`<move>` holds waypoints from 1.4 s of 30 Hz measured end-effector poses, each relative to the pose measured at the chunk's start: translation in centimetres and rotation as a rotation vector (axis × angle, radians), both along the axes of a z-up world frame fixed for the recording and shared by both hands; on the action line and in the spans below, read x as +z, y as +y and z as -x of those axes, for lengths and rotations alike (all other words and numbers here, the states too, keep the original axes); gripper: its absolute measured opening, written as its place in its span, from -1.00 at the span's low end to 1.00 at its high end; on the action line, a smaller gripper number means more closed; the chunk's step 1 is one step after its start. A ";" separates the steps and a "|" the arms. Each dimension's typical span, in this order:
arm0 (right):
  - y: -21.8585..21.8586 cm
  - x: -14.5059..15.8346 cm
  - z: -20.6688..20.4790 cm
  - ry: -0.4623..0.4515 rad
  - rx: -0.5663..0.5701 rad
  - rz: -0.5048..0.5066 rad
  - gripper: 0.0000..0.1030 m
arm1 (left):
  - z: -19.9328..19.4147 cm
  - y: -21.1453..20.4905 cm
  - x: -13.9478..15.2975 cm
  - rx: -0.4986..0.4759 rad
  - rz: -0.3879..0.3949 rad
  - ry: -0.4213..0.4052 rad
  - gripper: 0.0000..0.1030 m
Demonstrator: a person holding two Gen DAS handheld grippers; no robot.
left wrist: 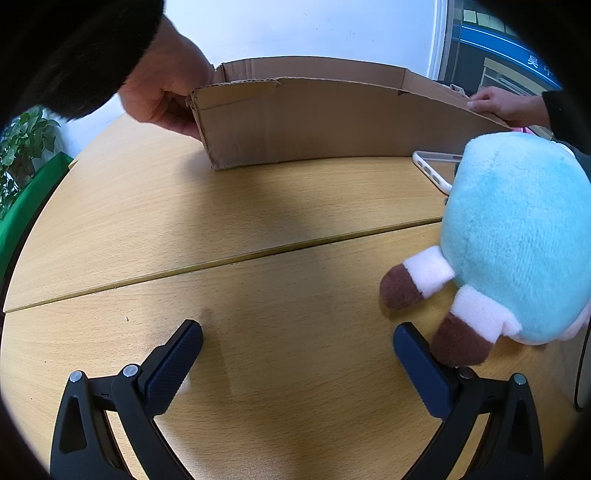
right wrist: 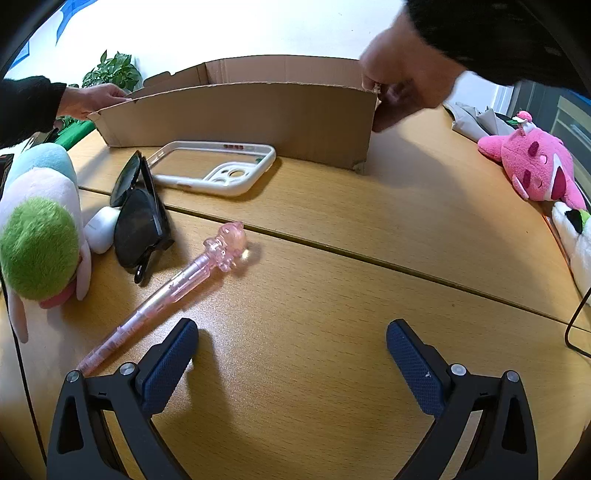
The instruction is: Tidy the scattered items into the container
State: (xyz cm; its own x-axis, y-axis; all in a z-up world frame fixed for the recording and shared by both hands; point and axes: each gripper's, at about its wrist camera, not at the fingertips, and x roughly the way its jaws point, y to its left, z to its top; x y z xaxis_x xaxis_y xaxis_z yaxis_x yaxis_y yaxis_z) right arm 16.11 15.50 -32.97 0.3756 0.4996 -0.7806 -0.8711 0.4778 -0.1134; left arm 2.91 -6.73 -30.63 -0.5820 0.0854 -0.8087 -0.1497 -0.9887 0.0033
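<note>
- A wooden table (right wrist: 332, 295) with light oak grain fills both views; a dark seam (left wrist: 221, 260) runs across it where two tabletop panels meet.
- Behind it stands a plain white wall (left wrist: 314, 29), evenly and brightly lit.
- A leafy green potted plant (right wrist: 112, 72) stands at the far edge of the table, with a green surface (left wrist: 22, 206) below it.
- At the right of the left wrist view is a glass partition or window with a blue band (left wrist: 509, 48) bearing white characters, possibly a sign; too distorted to read.

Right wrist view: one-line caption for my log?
Open right gripper above the table; pink pen, sunglasses, phone case before a hand-held cardboard box.
</note>
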 end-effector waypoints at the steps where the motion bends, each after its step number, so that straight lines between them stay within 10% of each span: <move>1: 0.0 0.0 0.0 0.000 -0.004 0.000 1.00 | 0.0 0.0 0.0 0.000 0.000 0.000 1.00; 31: -0.8 0.6 0.1 0.082 -0.132 0.107 0.99 | 0.4 -0.3 0.3 0.020 0.007 -0.060 0.97; 42: -0.8 14.6 9.1 0.133 -0.103 -0.070 1.00 | -4.1 1.4 15.9 0.135 -0.185 -0.104 0.90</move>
State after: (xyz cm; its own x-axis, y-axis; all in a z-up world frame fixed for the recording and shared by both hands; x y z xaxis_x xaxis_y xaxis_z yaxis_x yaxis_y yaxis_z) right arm 6.98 14.72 -18.37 0.3231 0.5187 -0.7915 -0.8225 0.5676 0.0361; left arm 7.03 -5.28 -14.73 -0.5129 0.1644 -0.8426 -0.0067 -0.9822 -0.1876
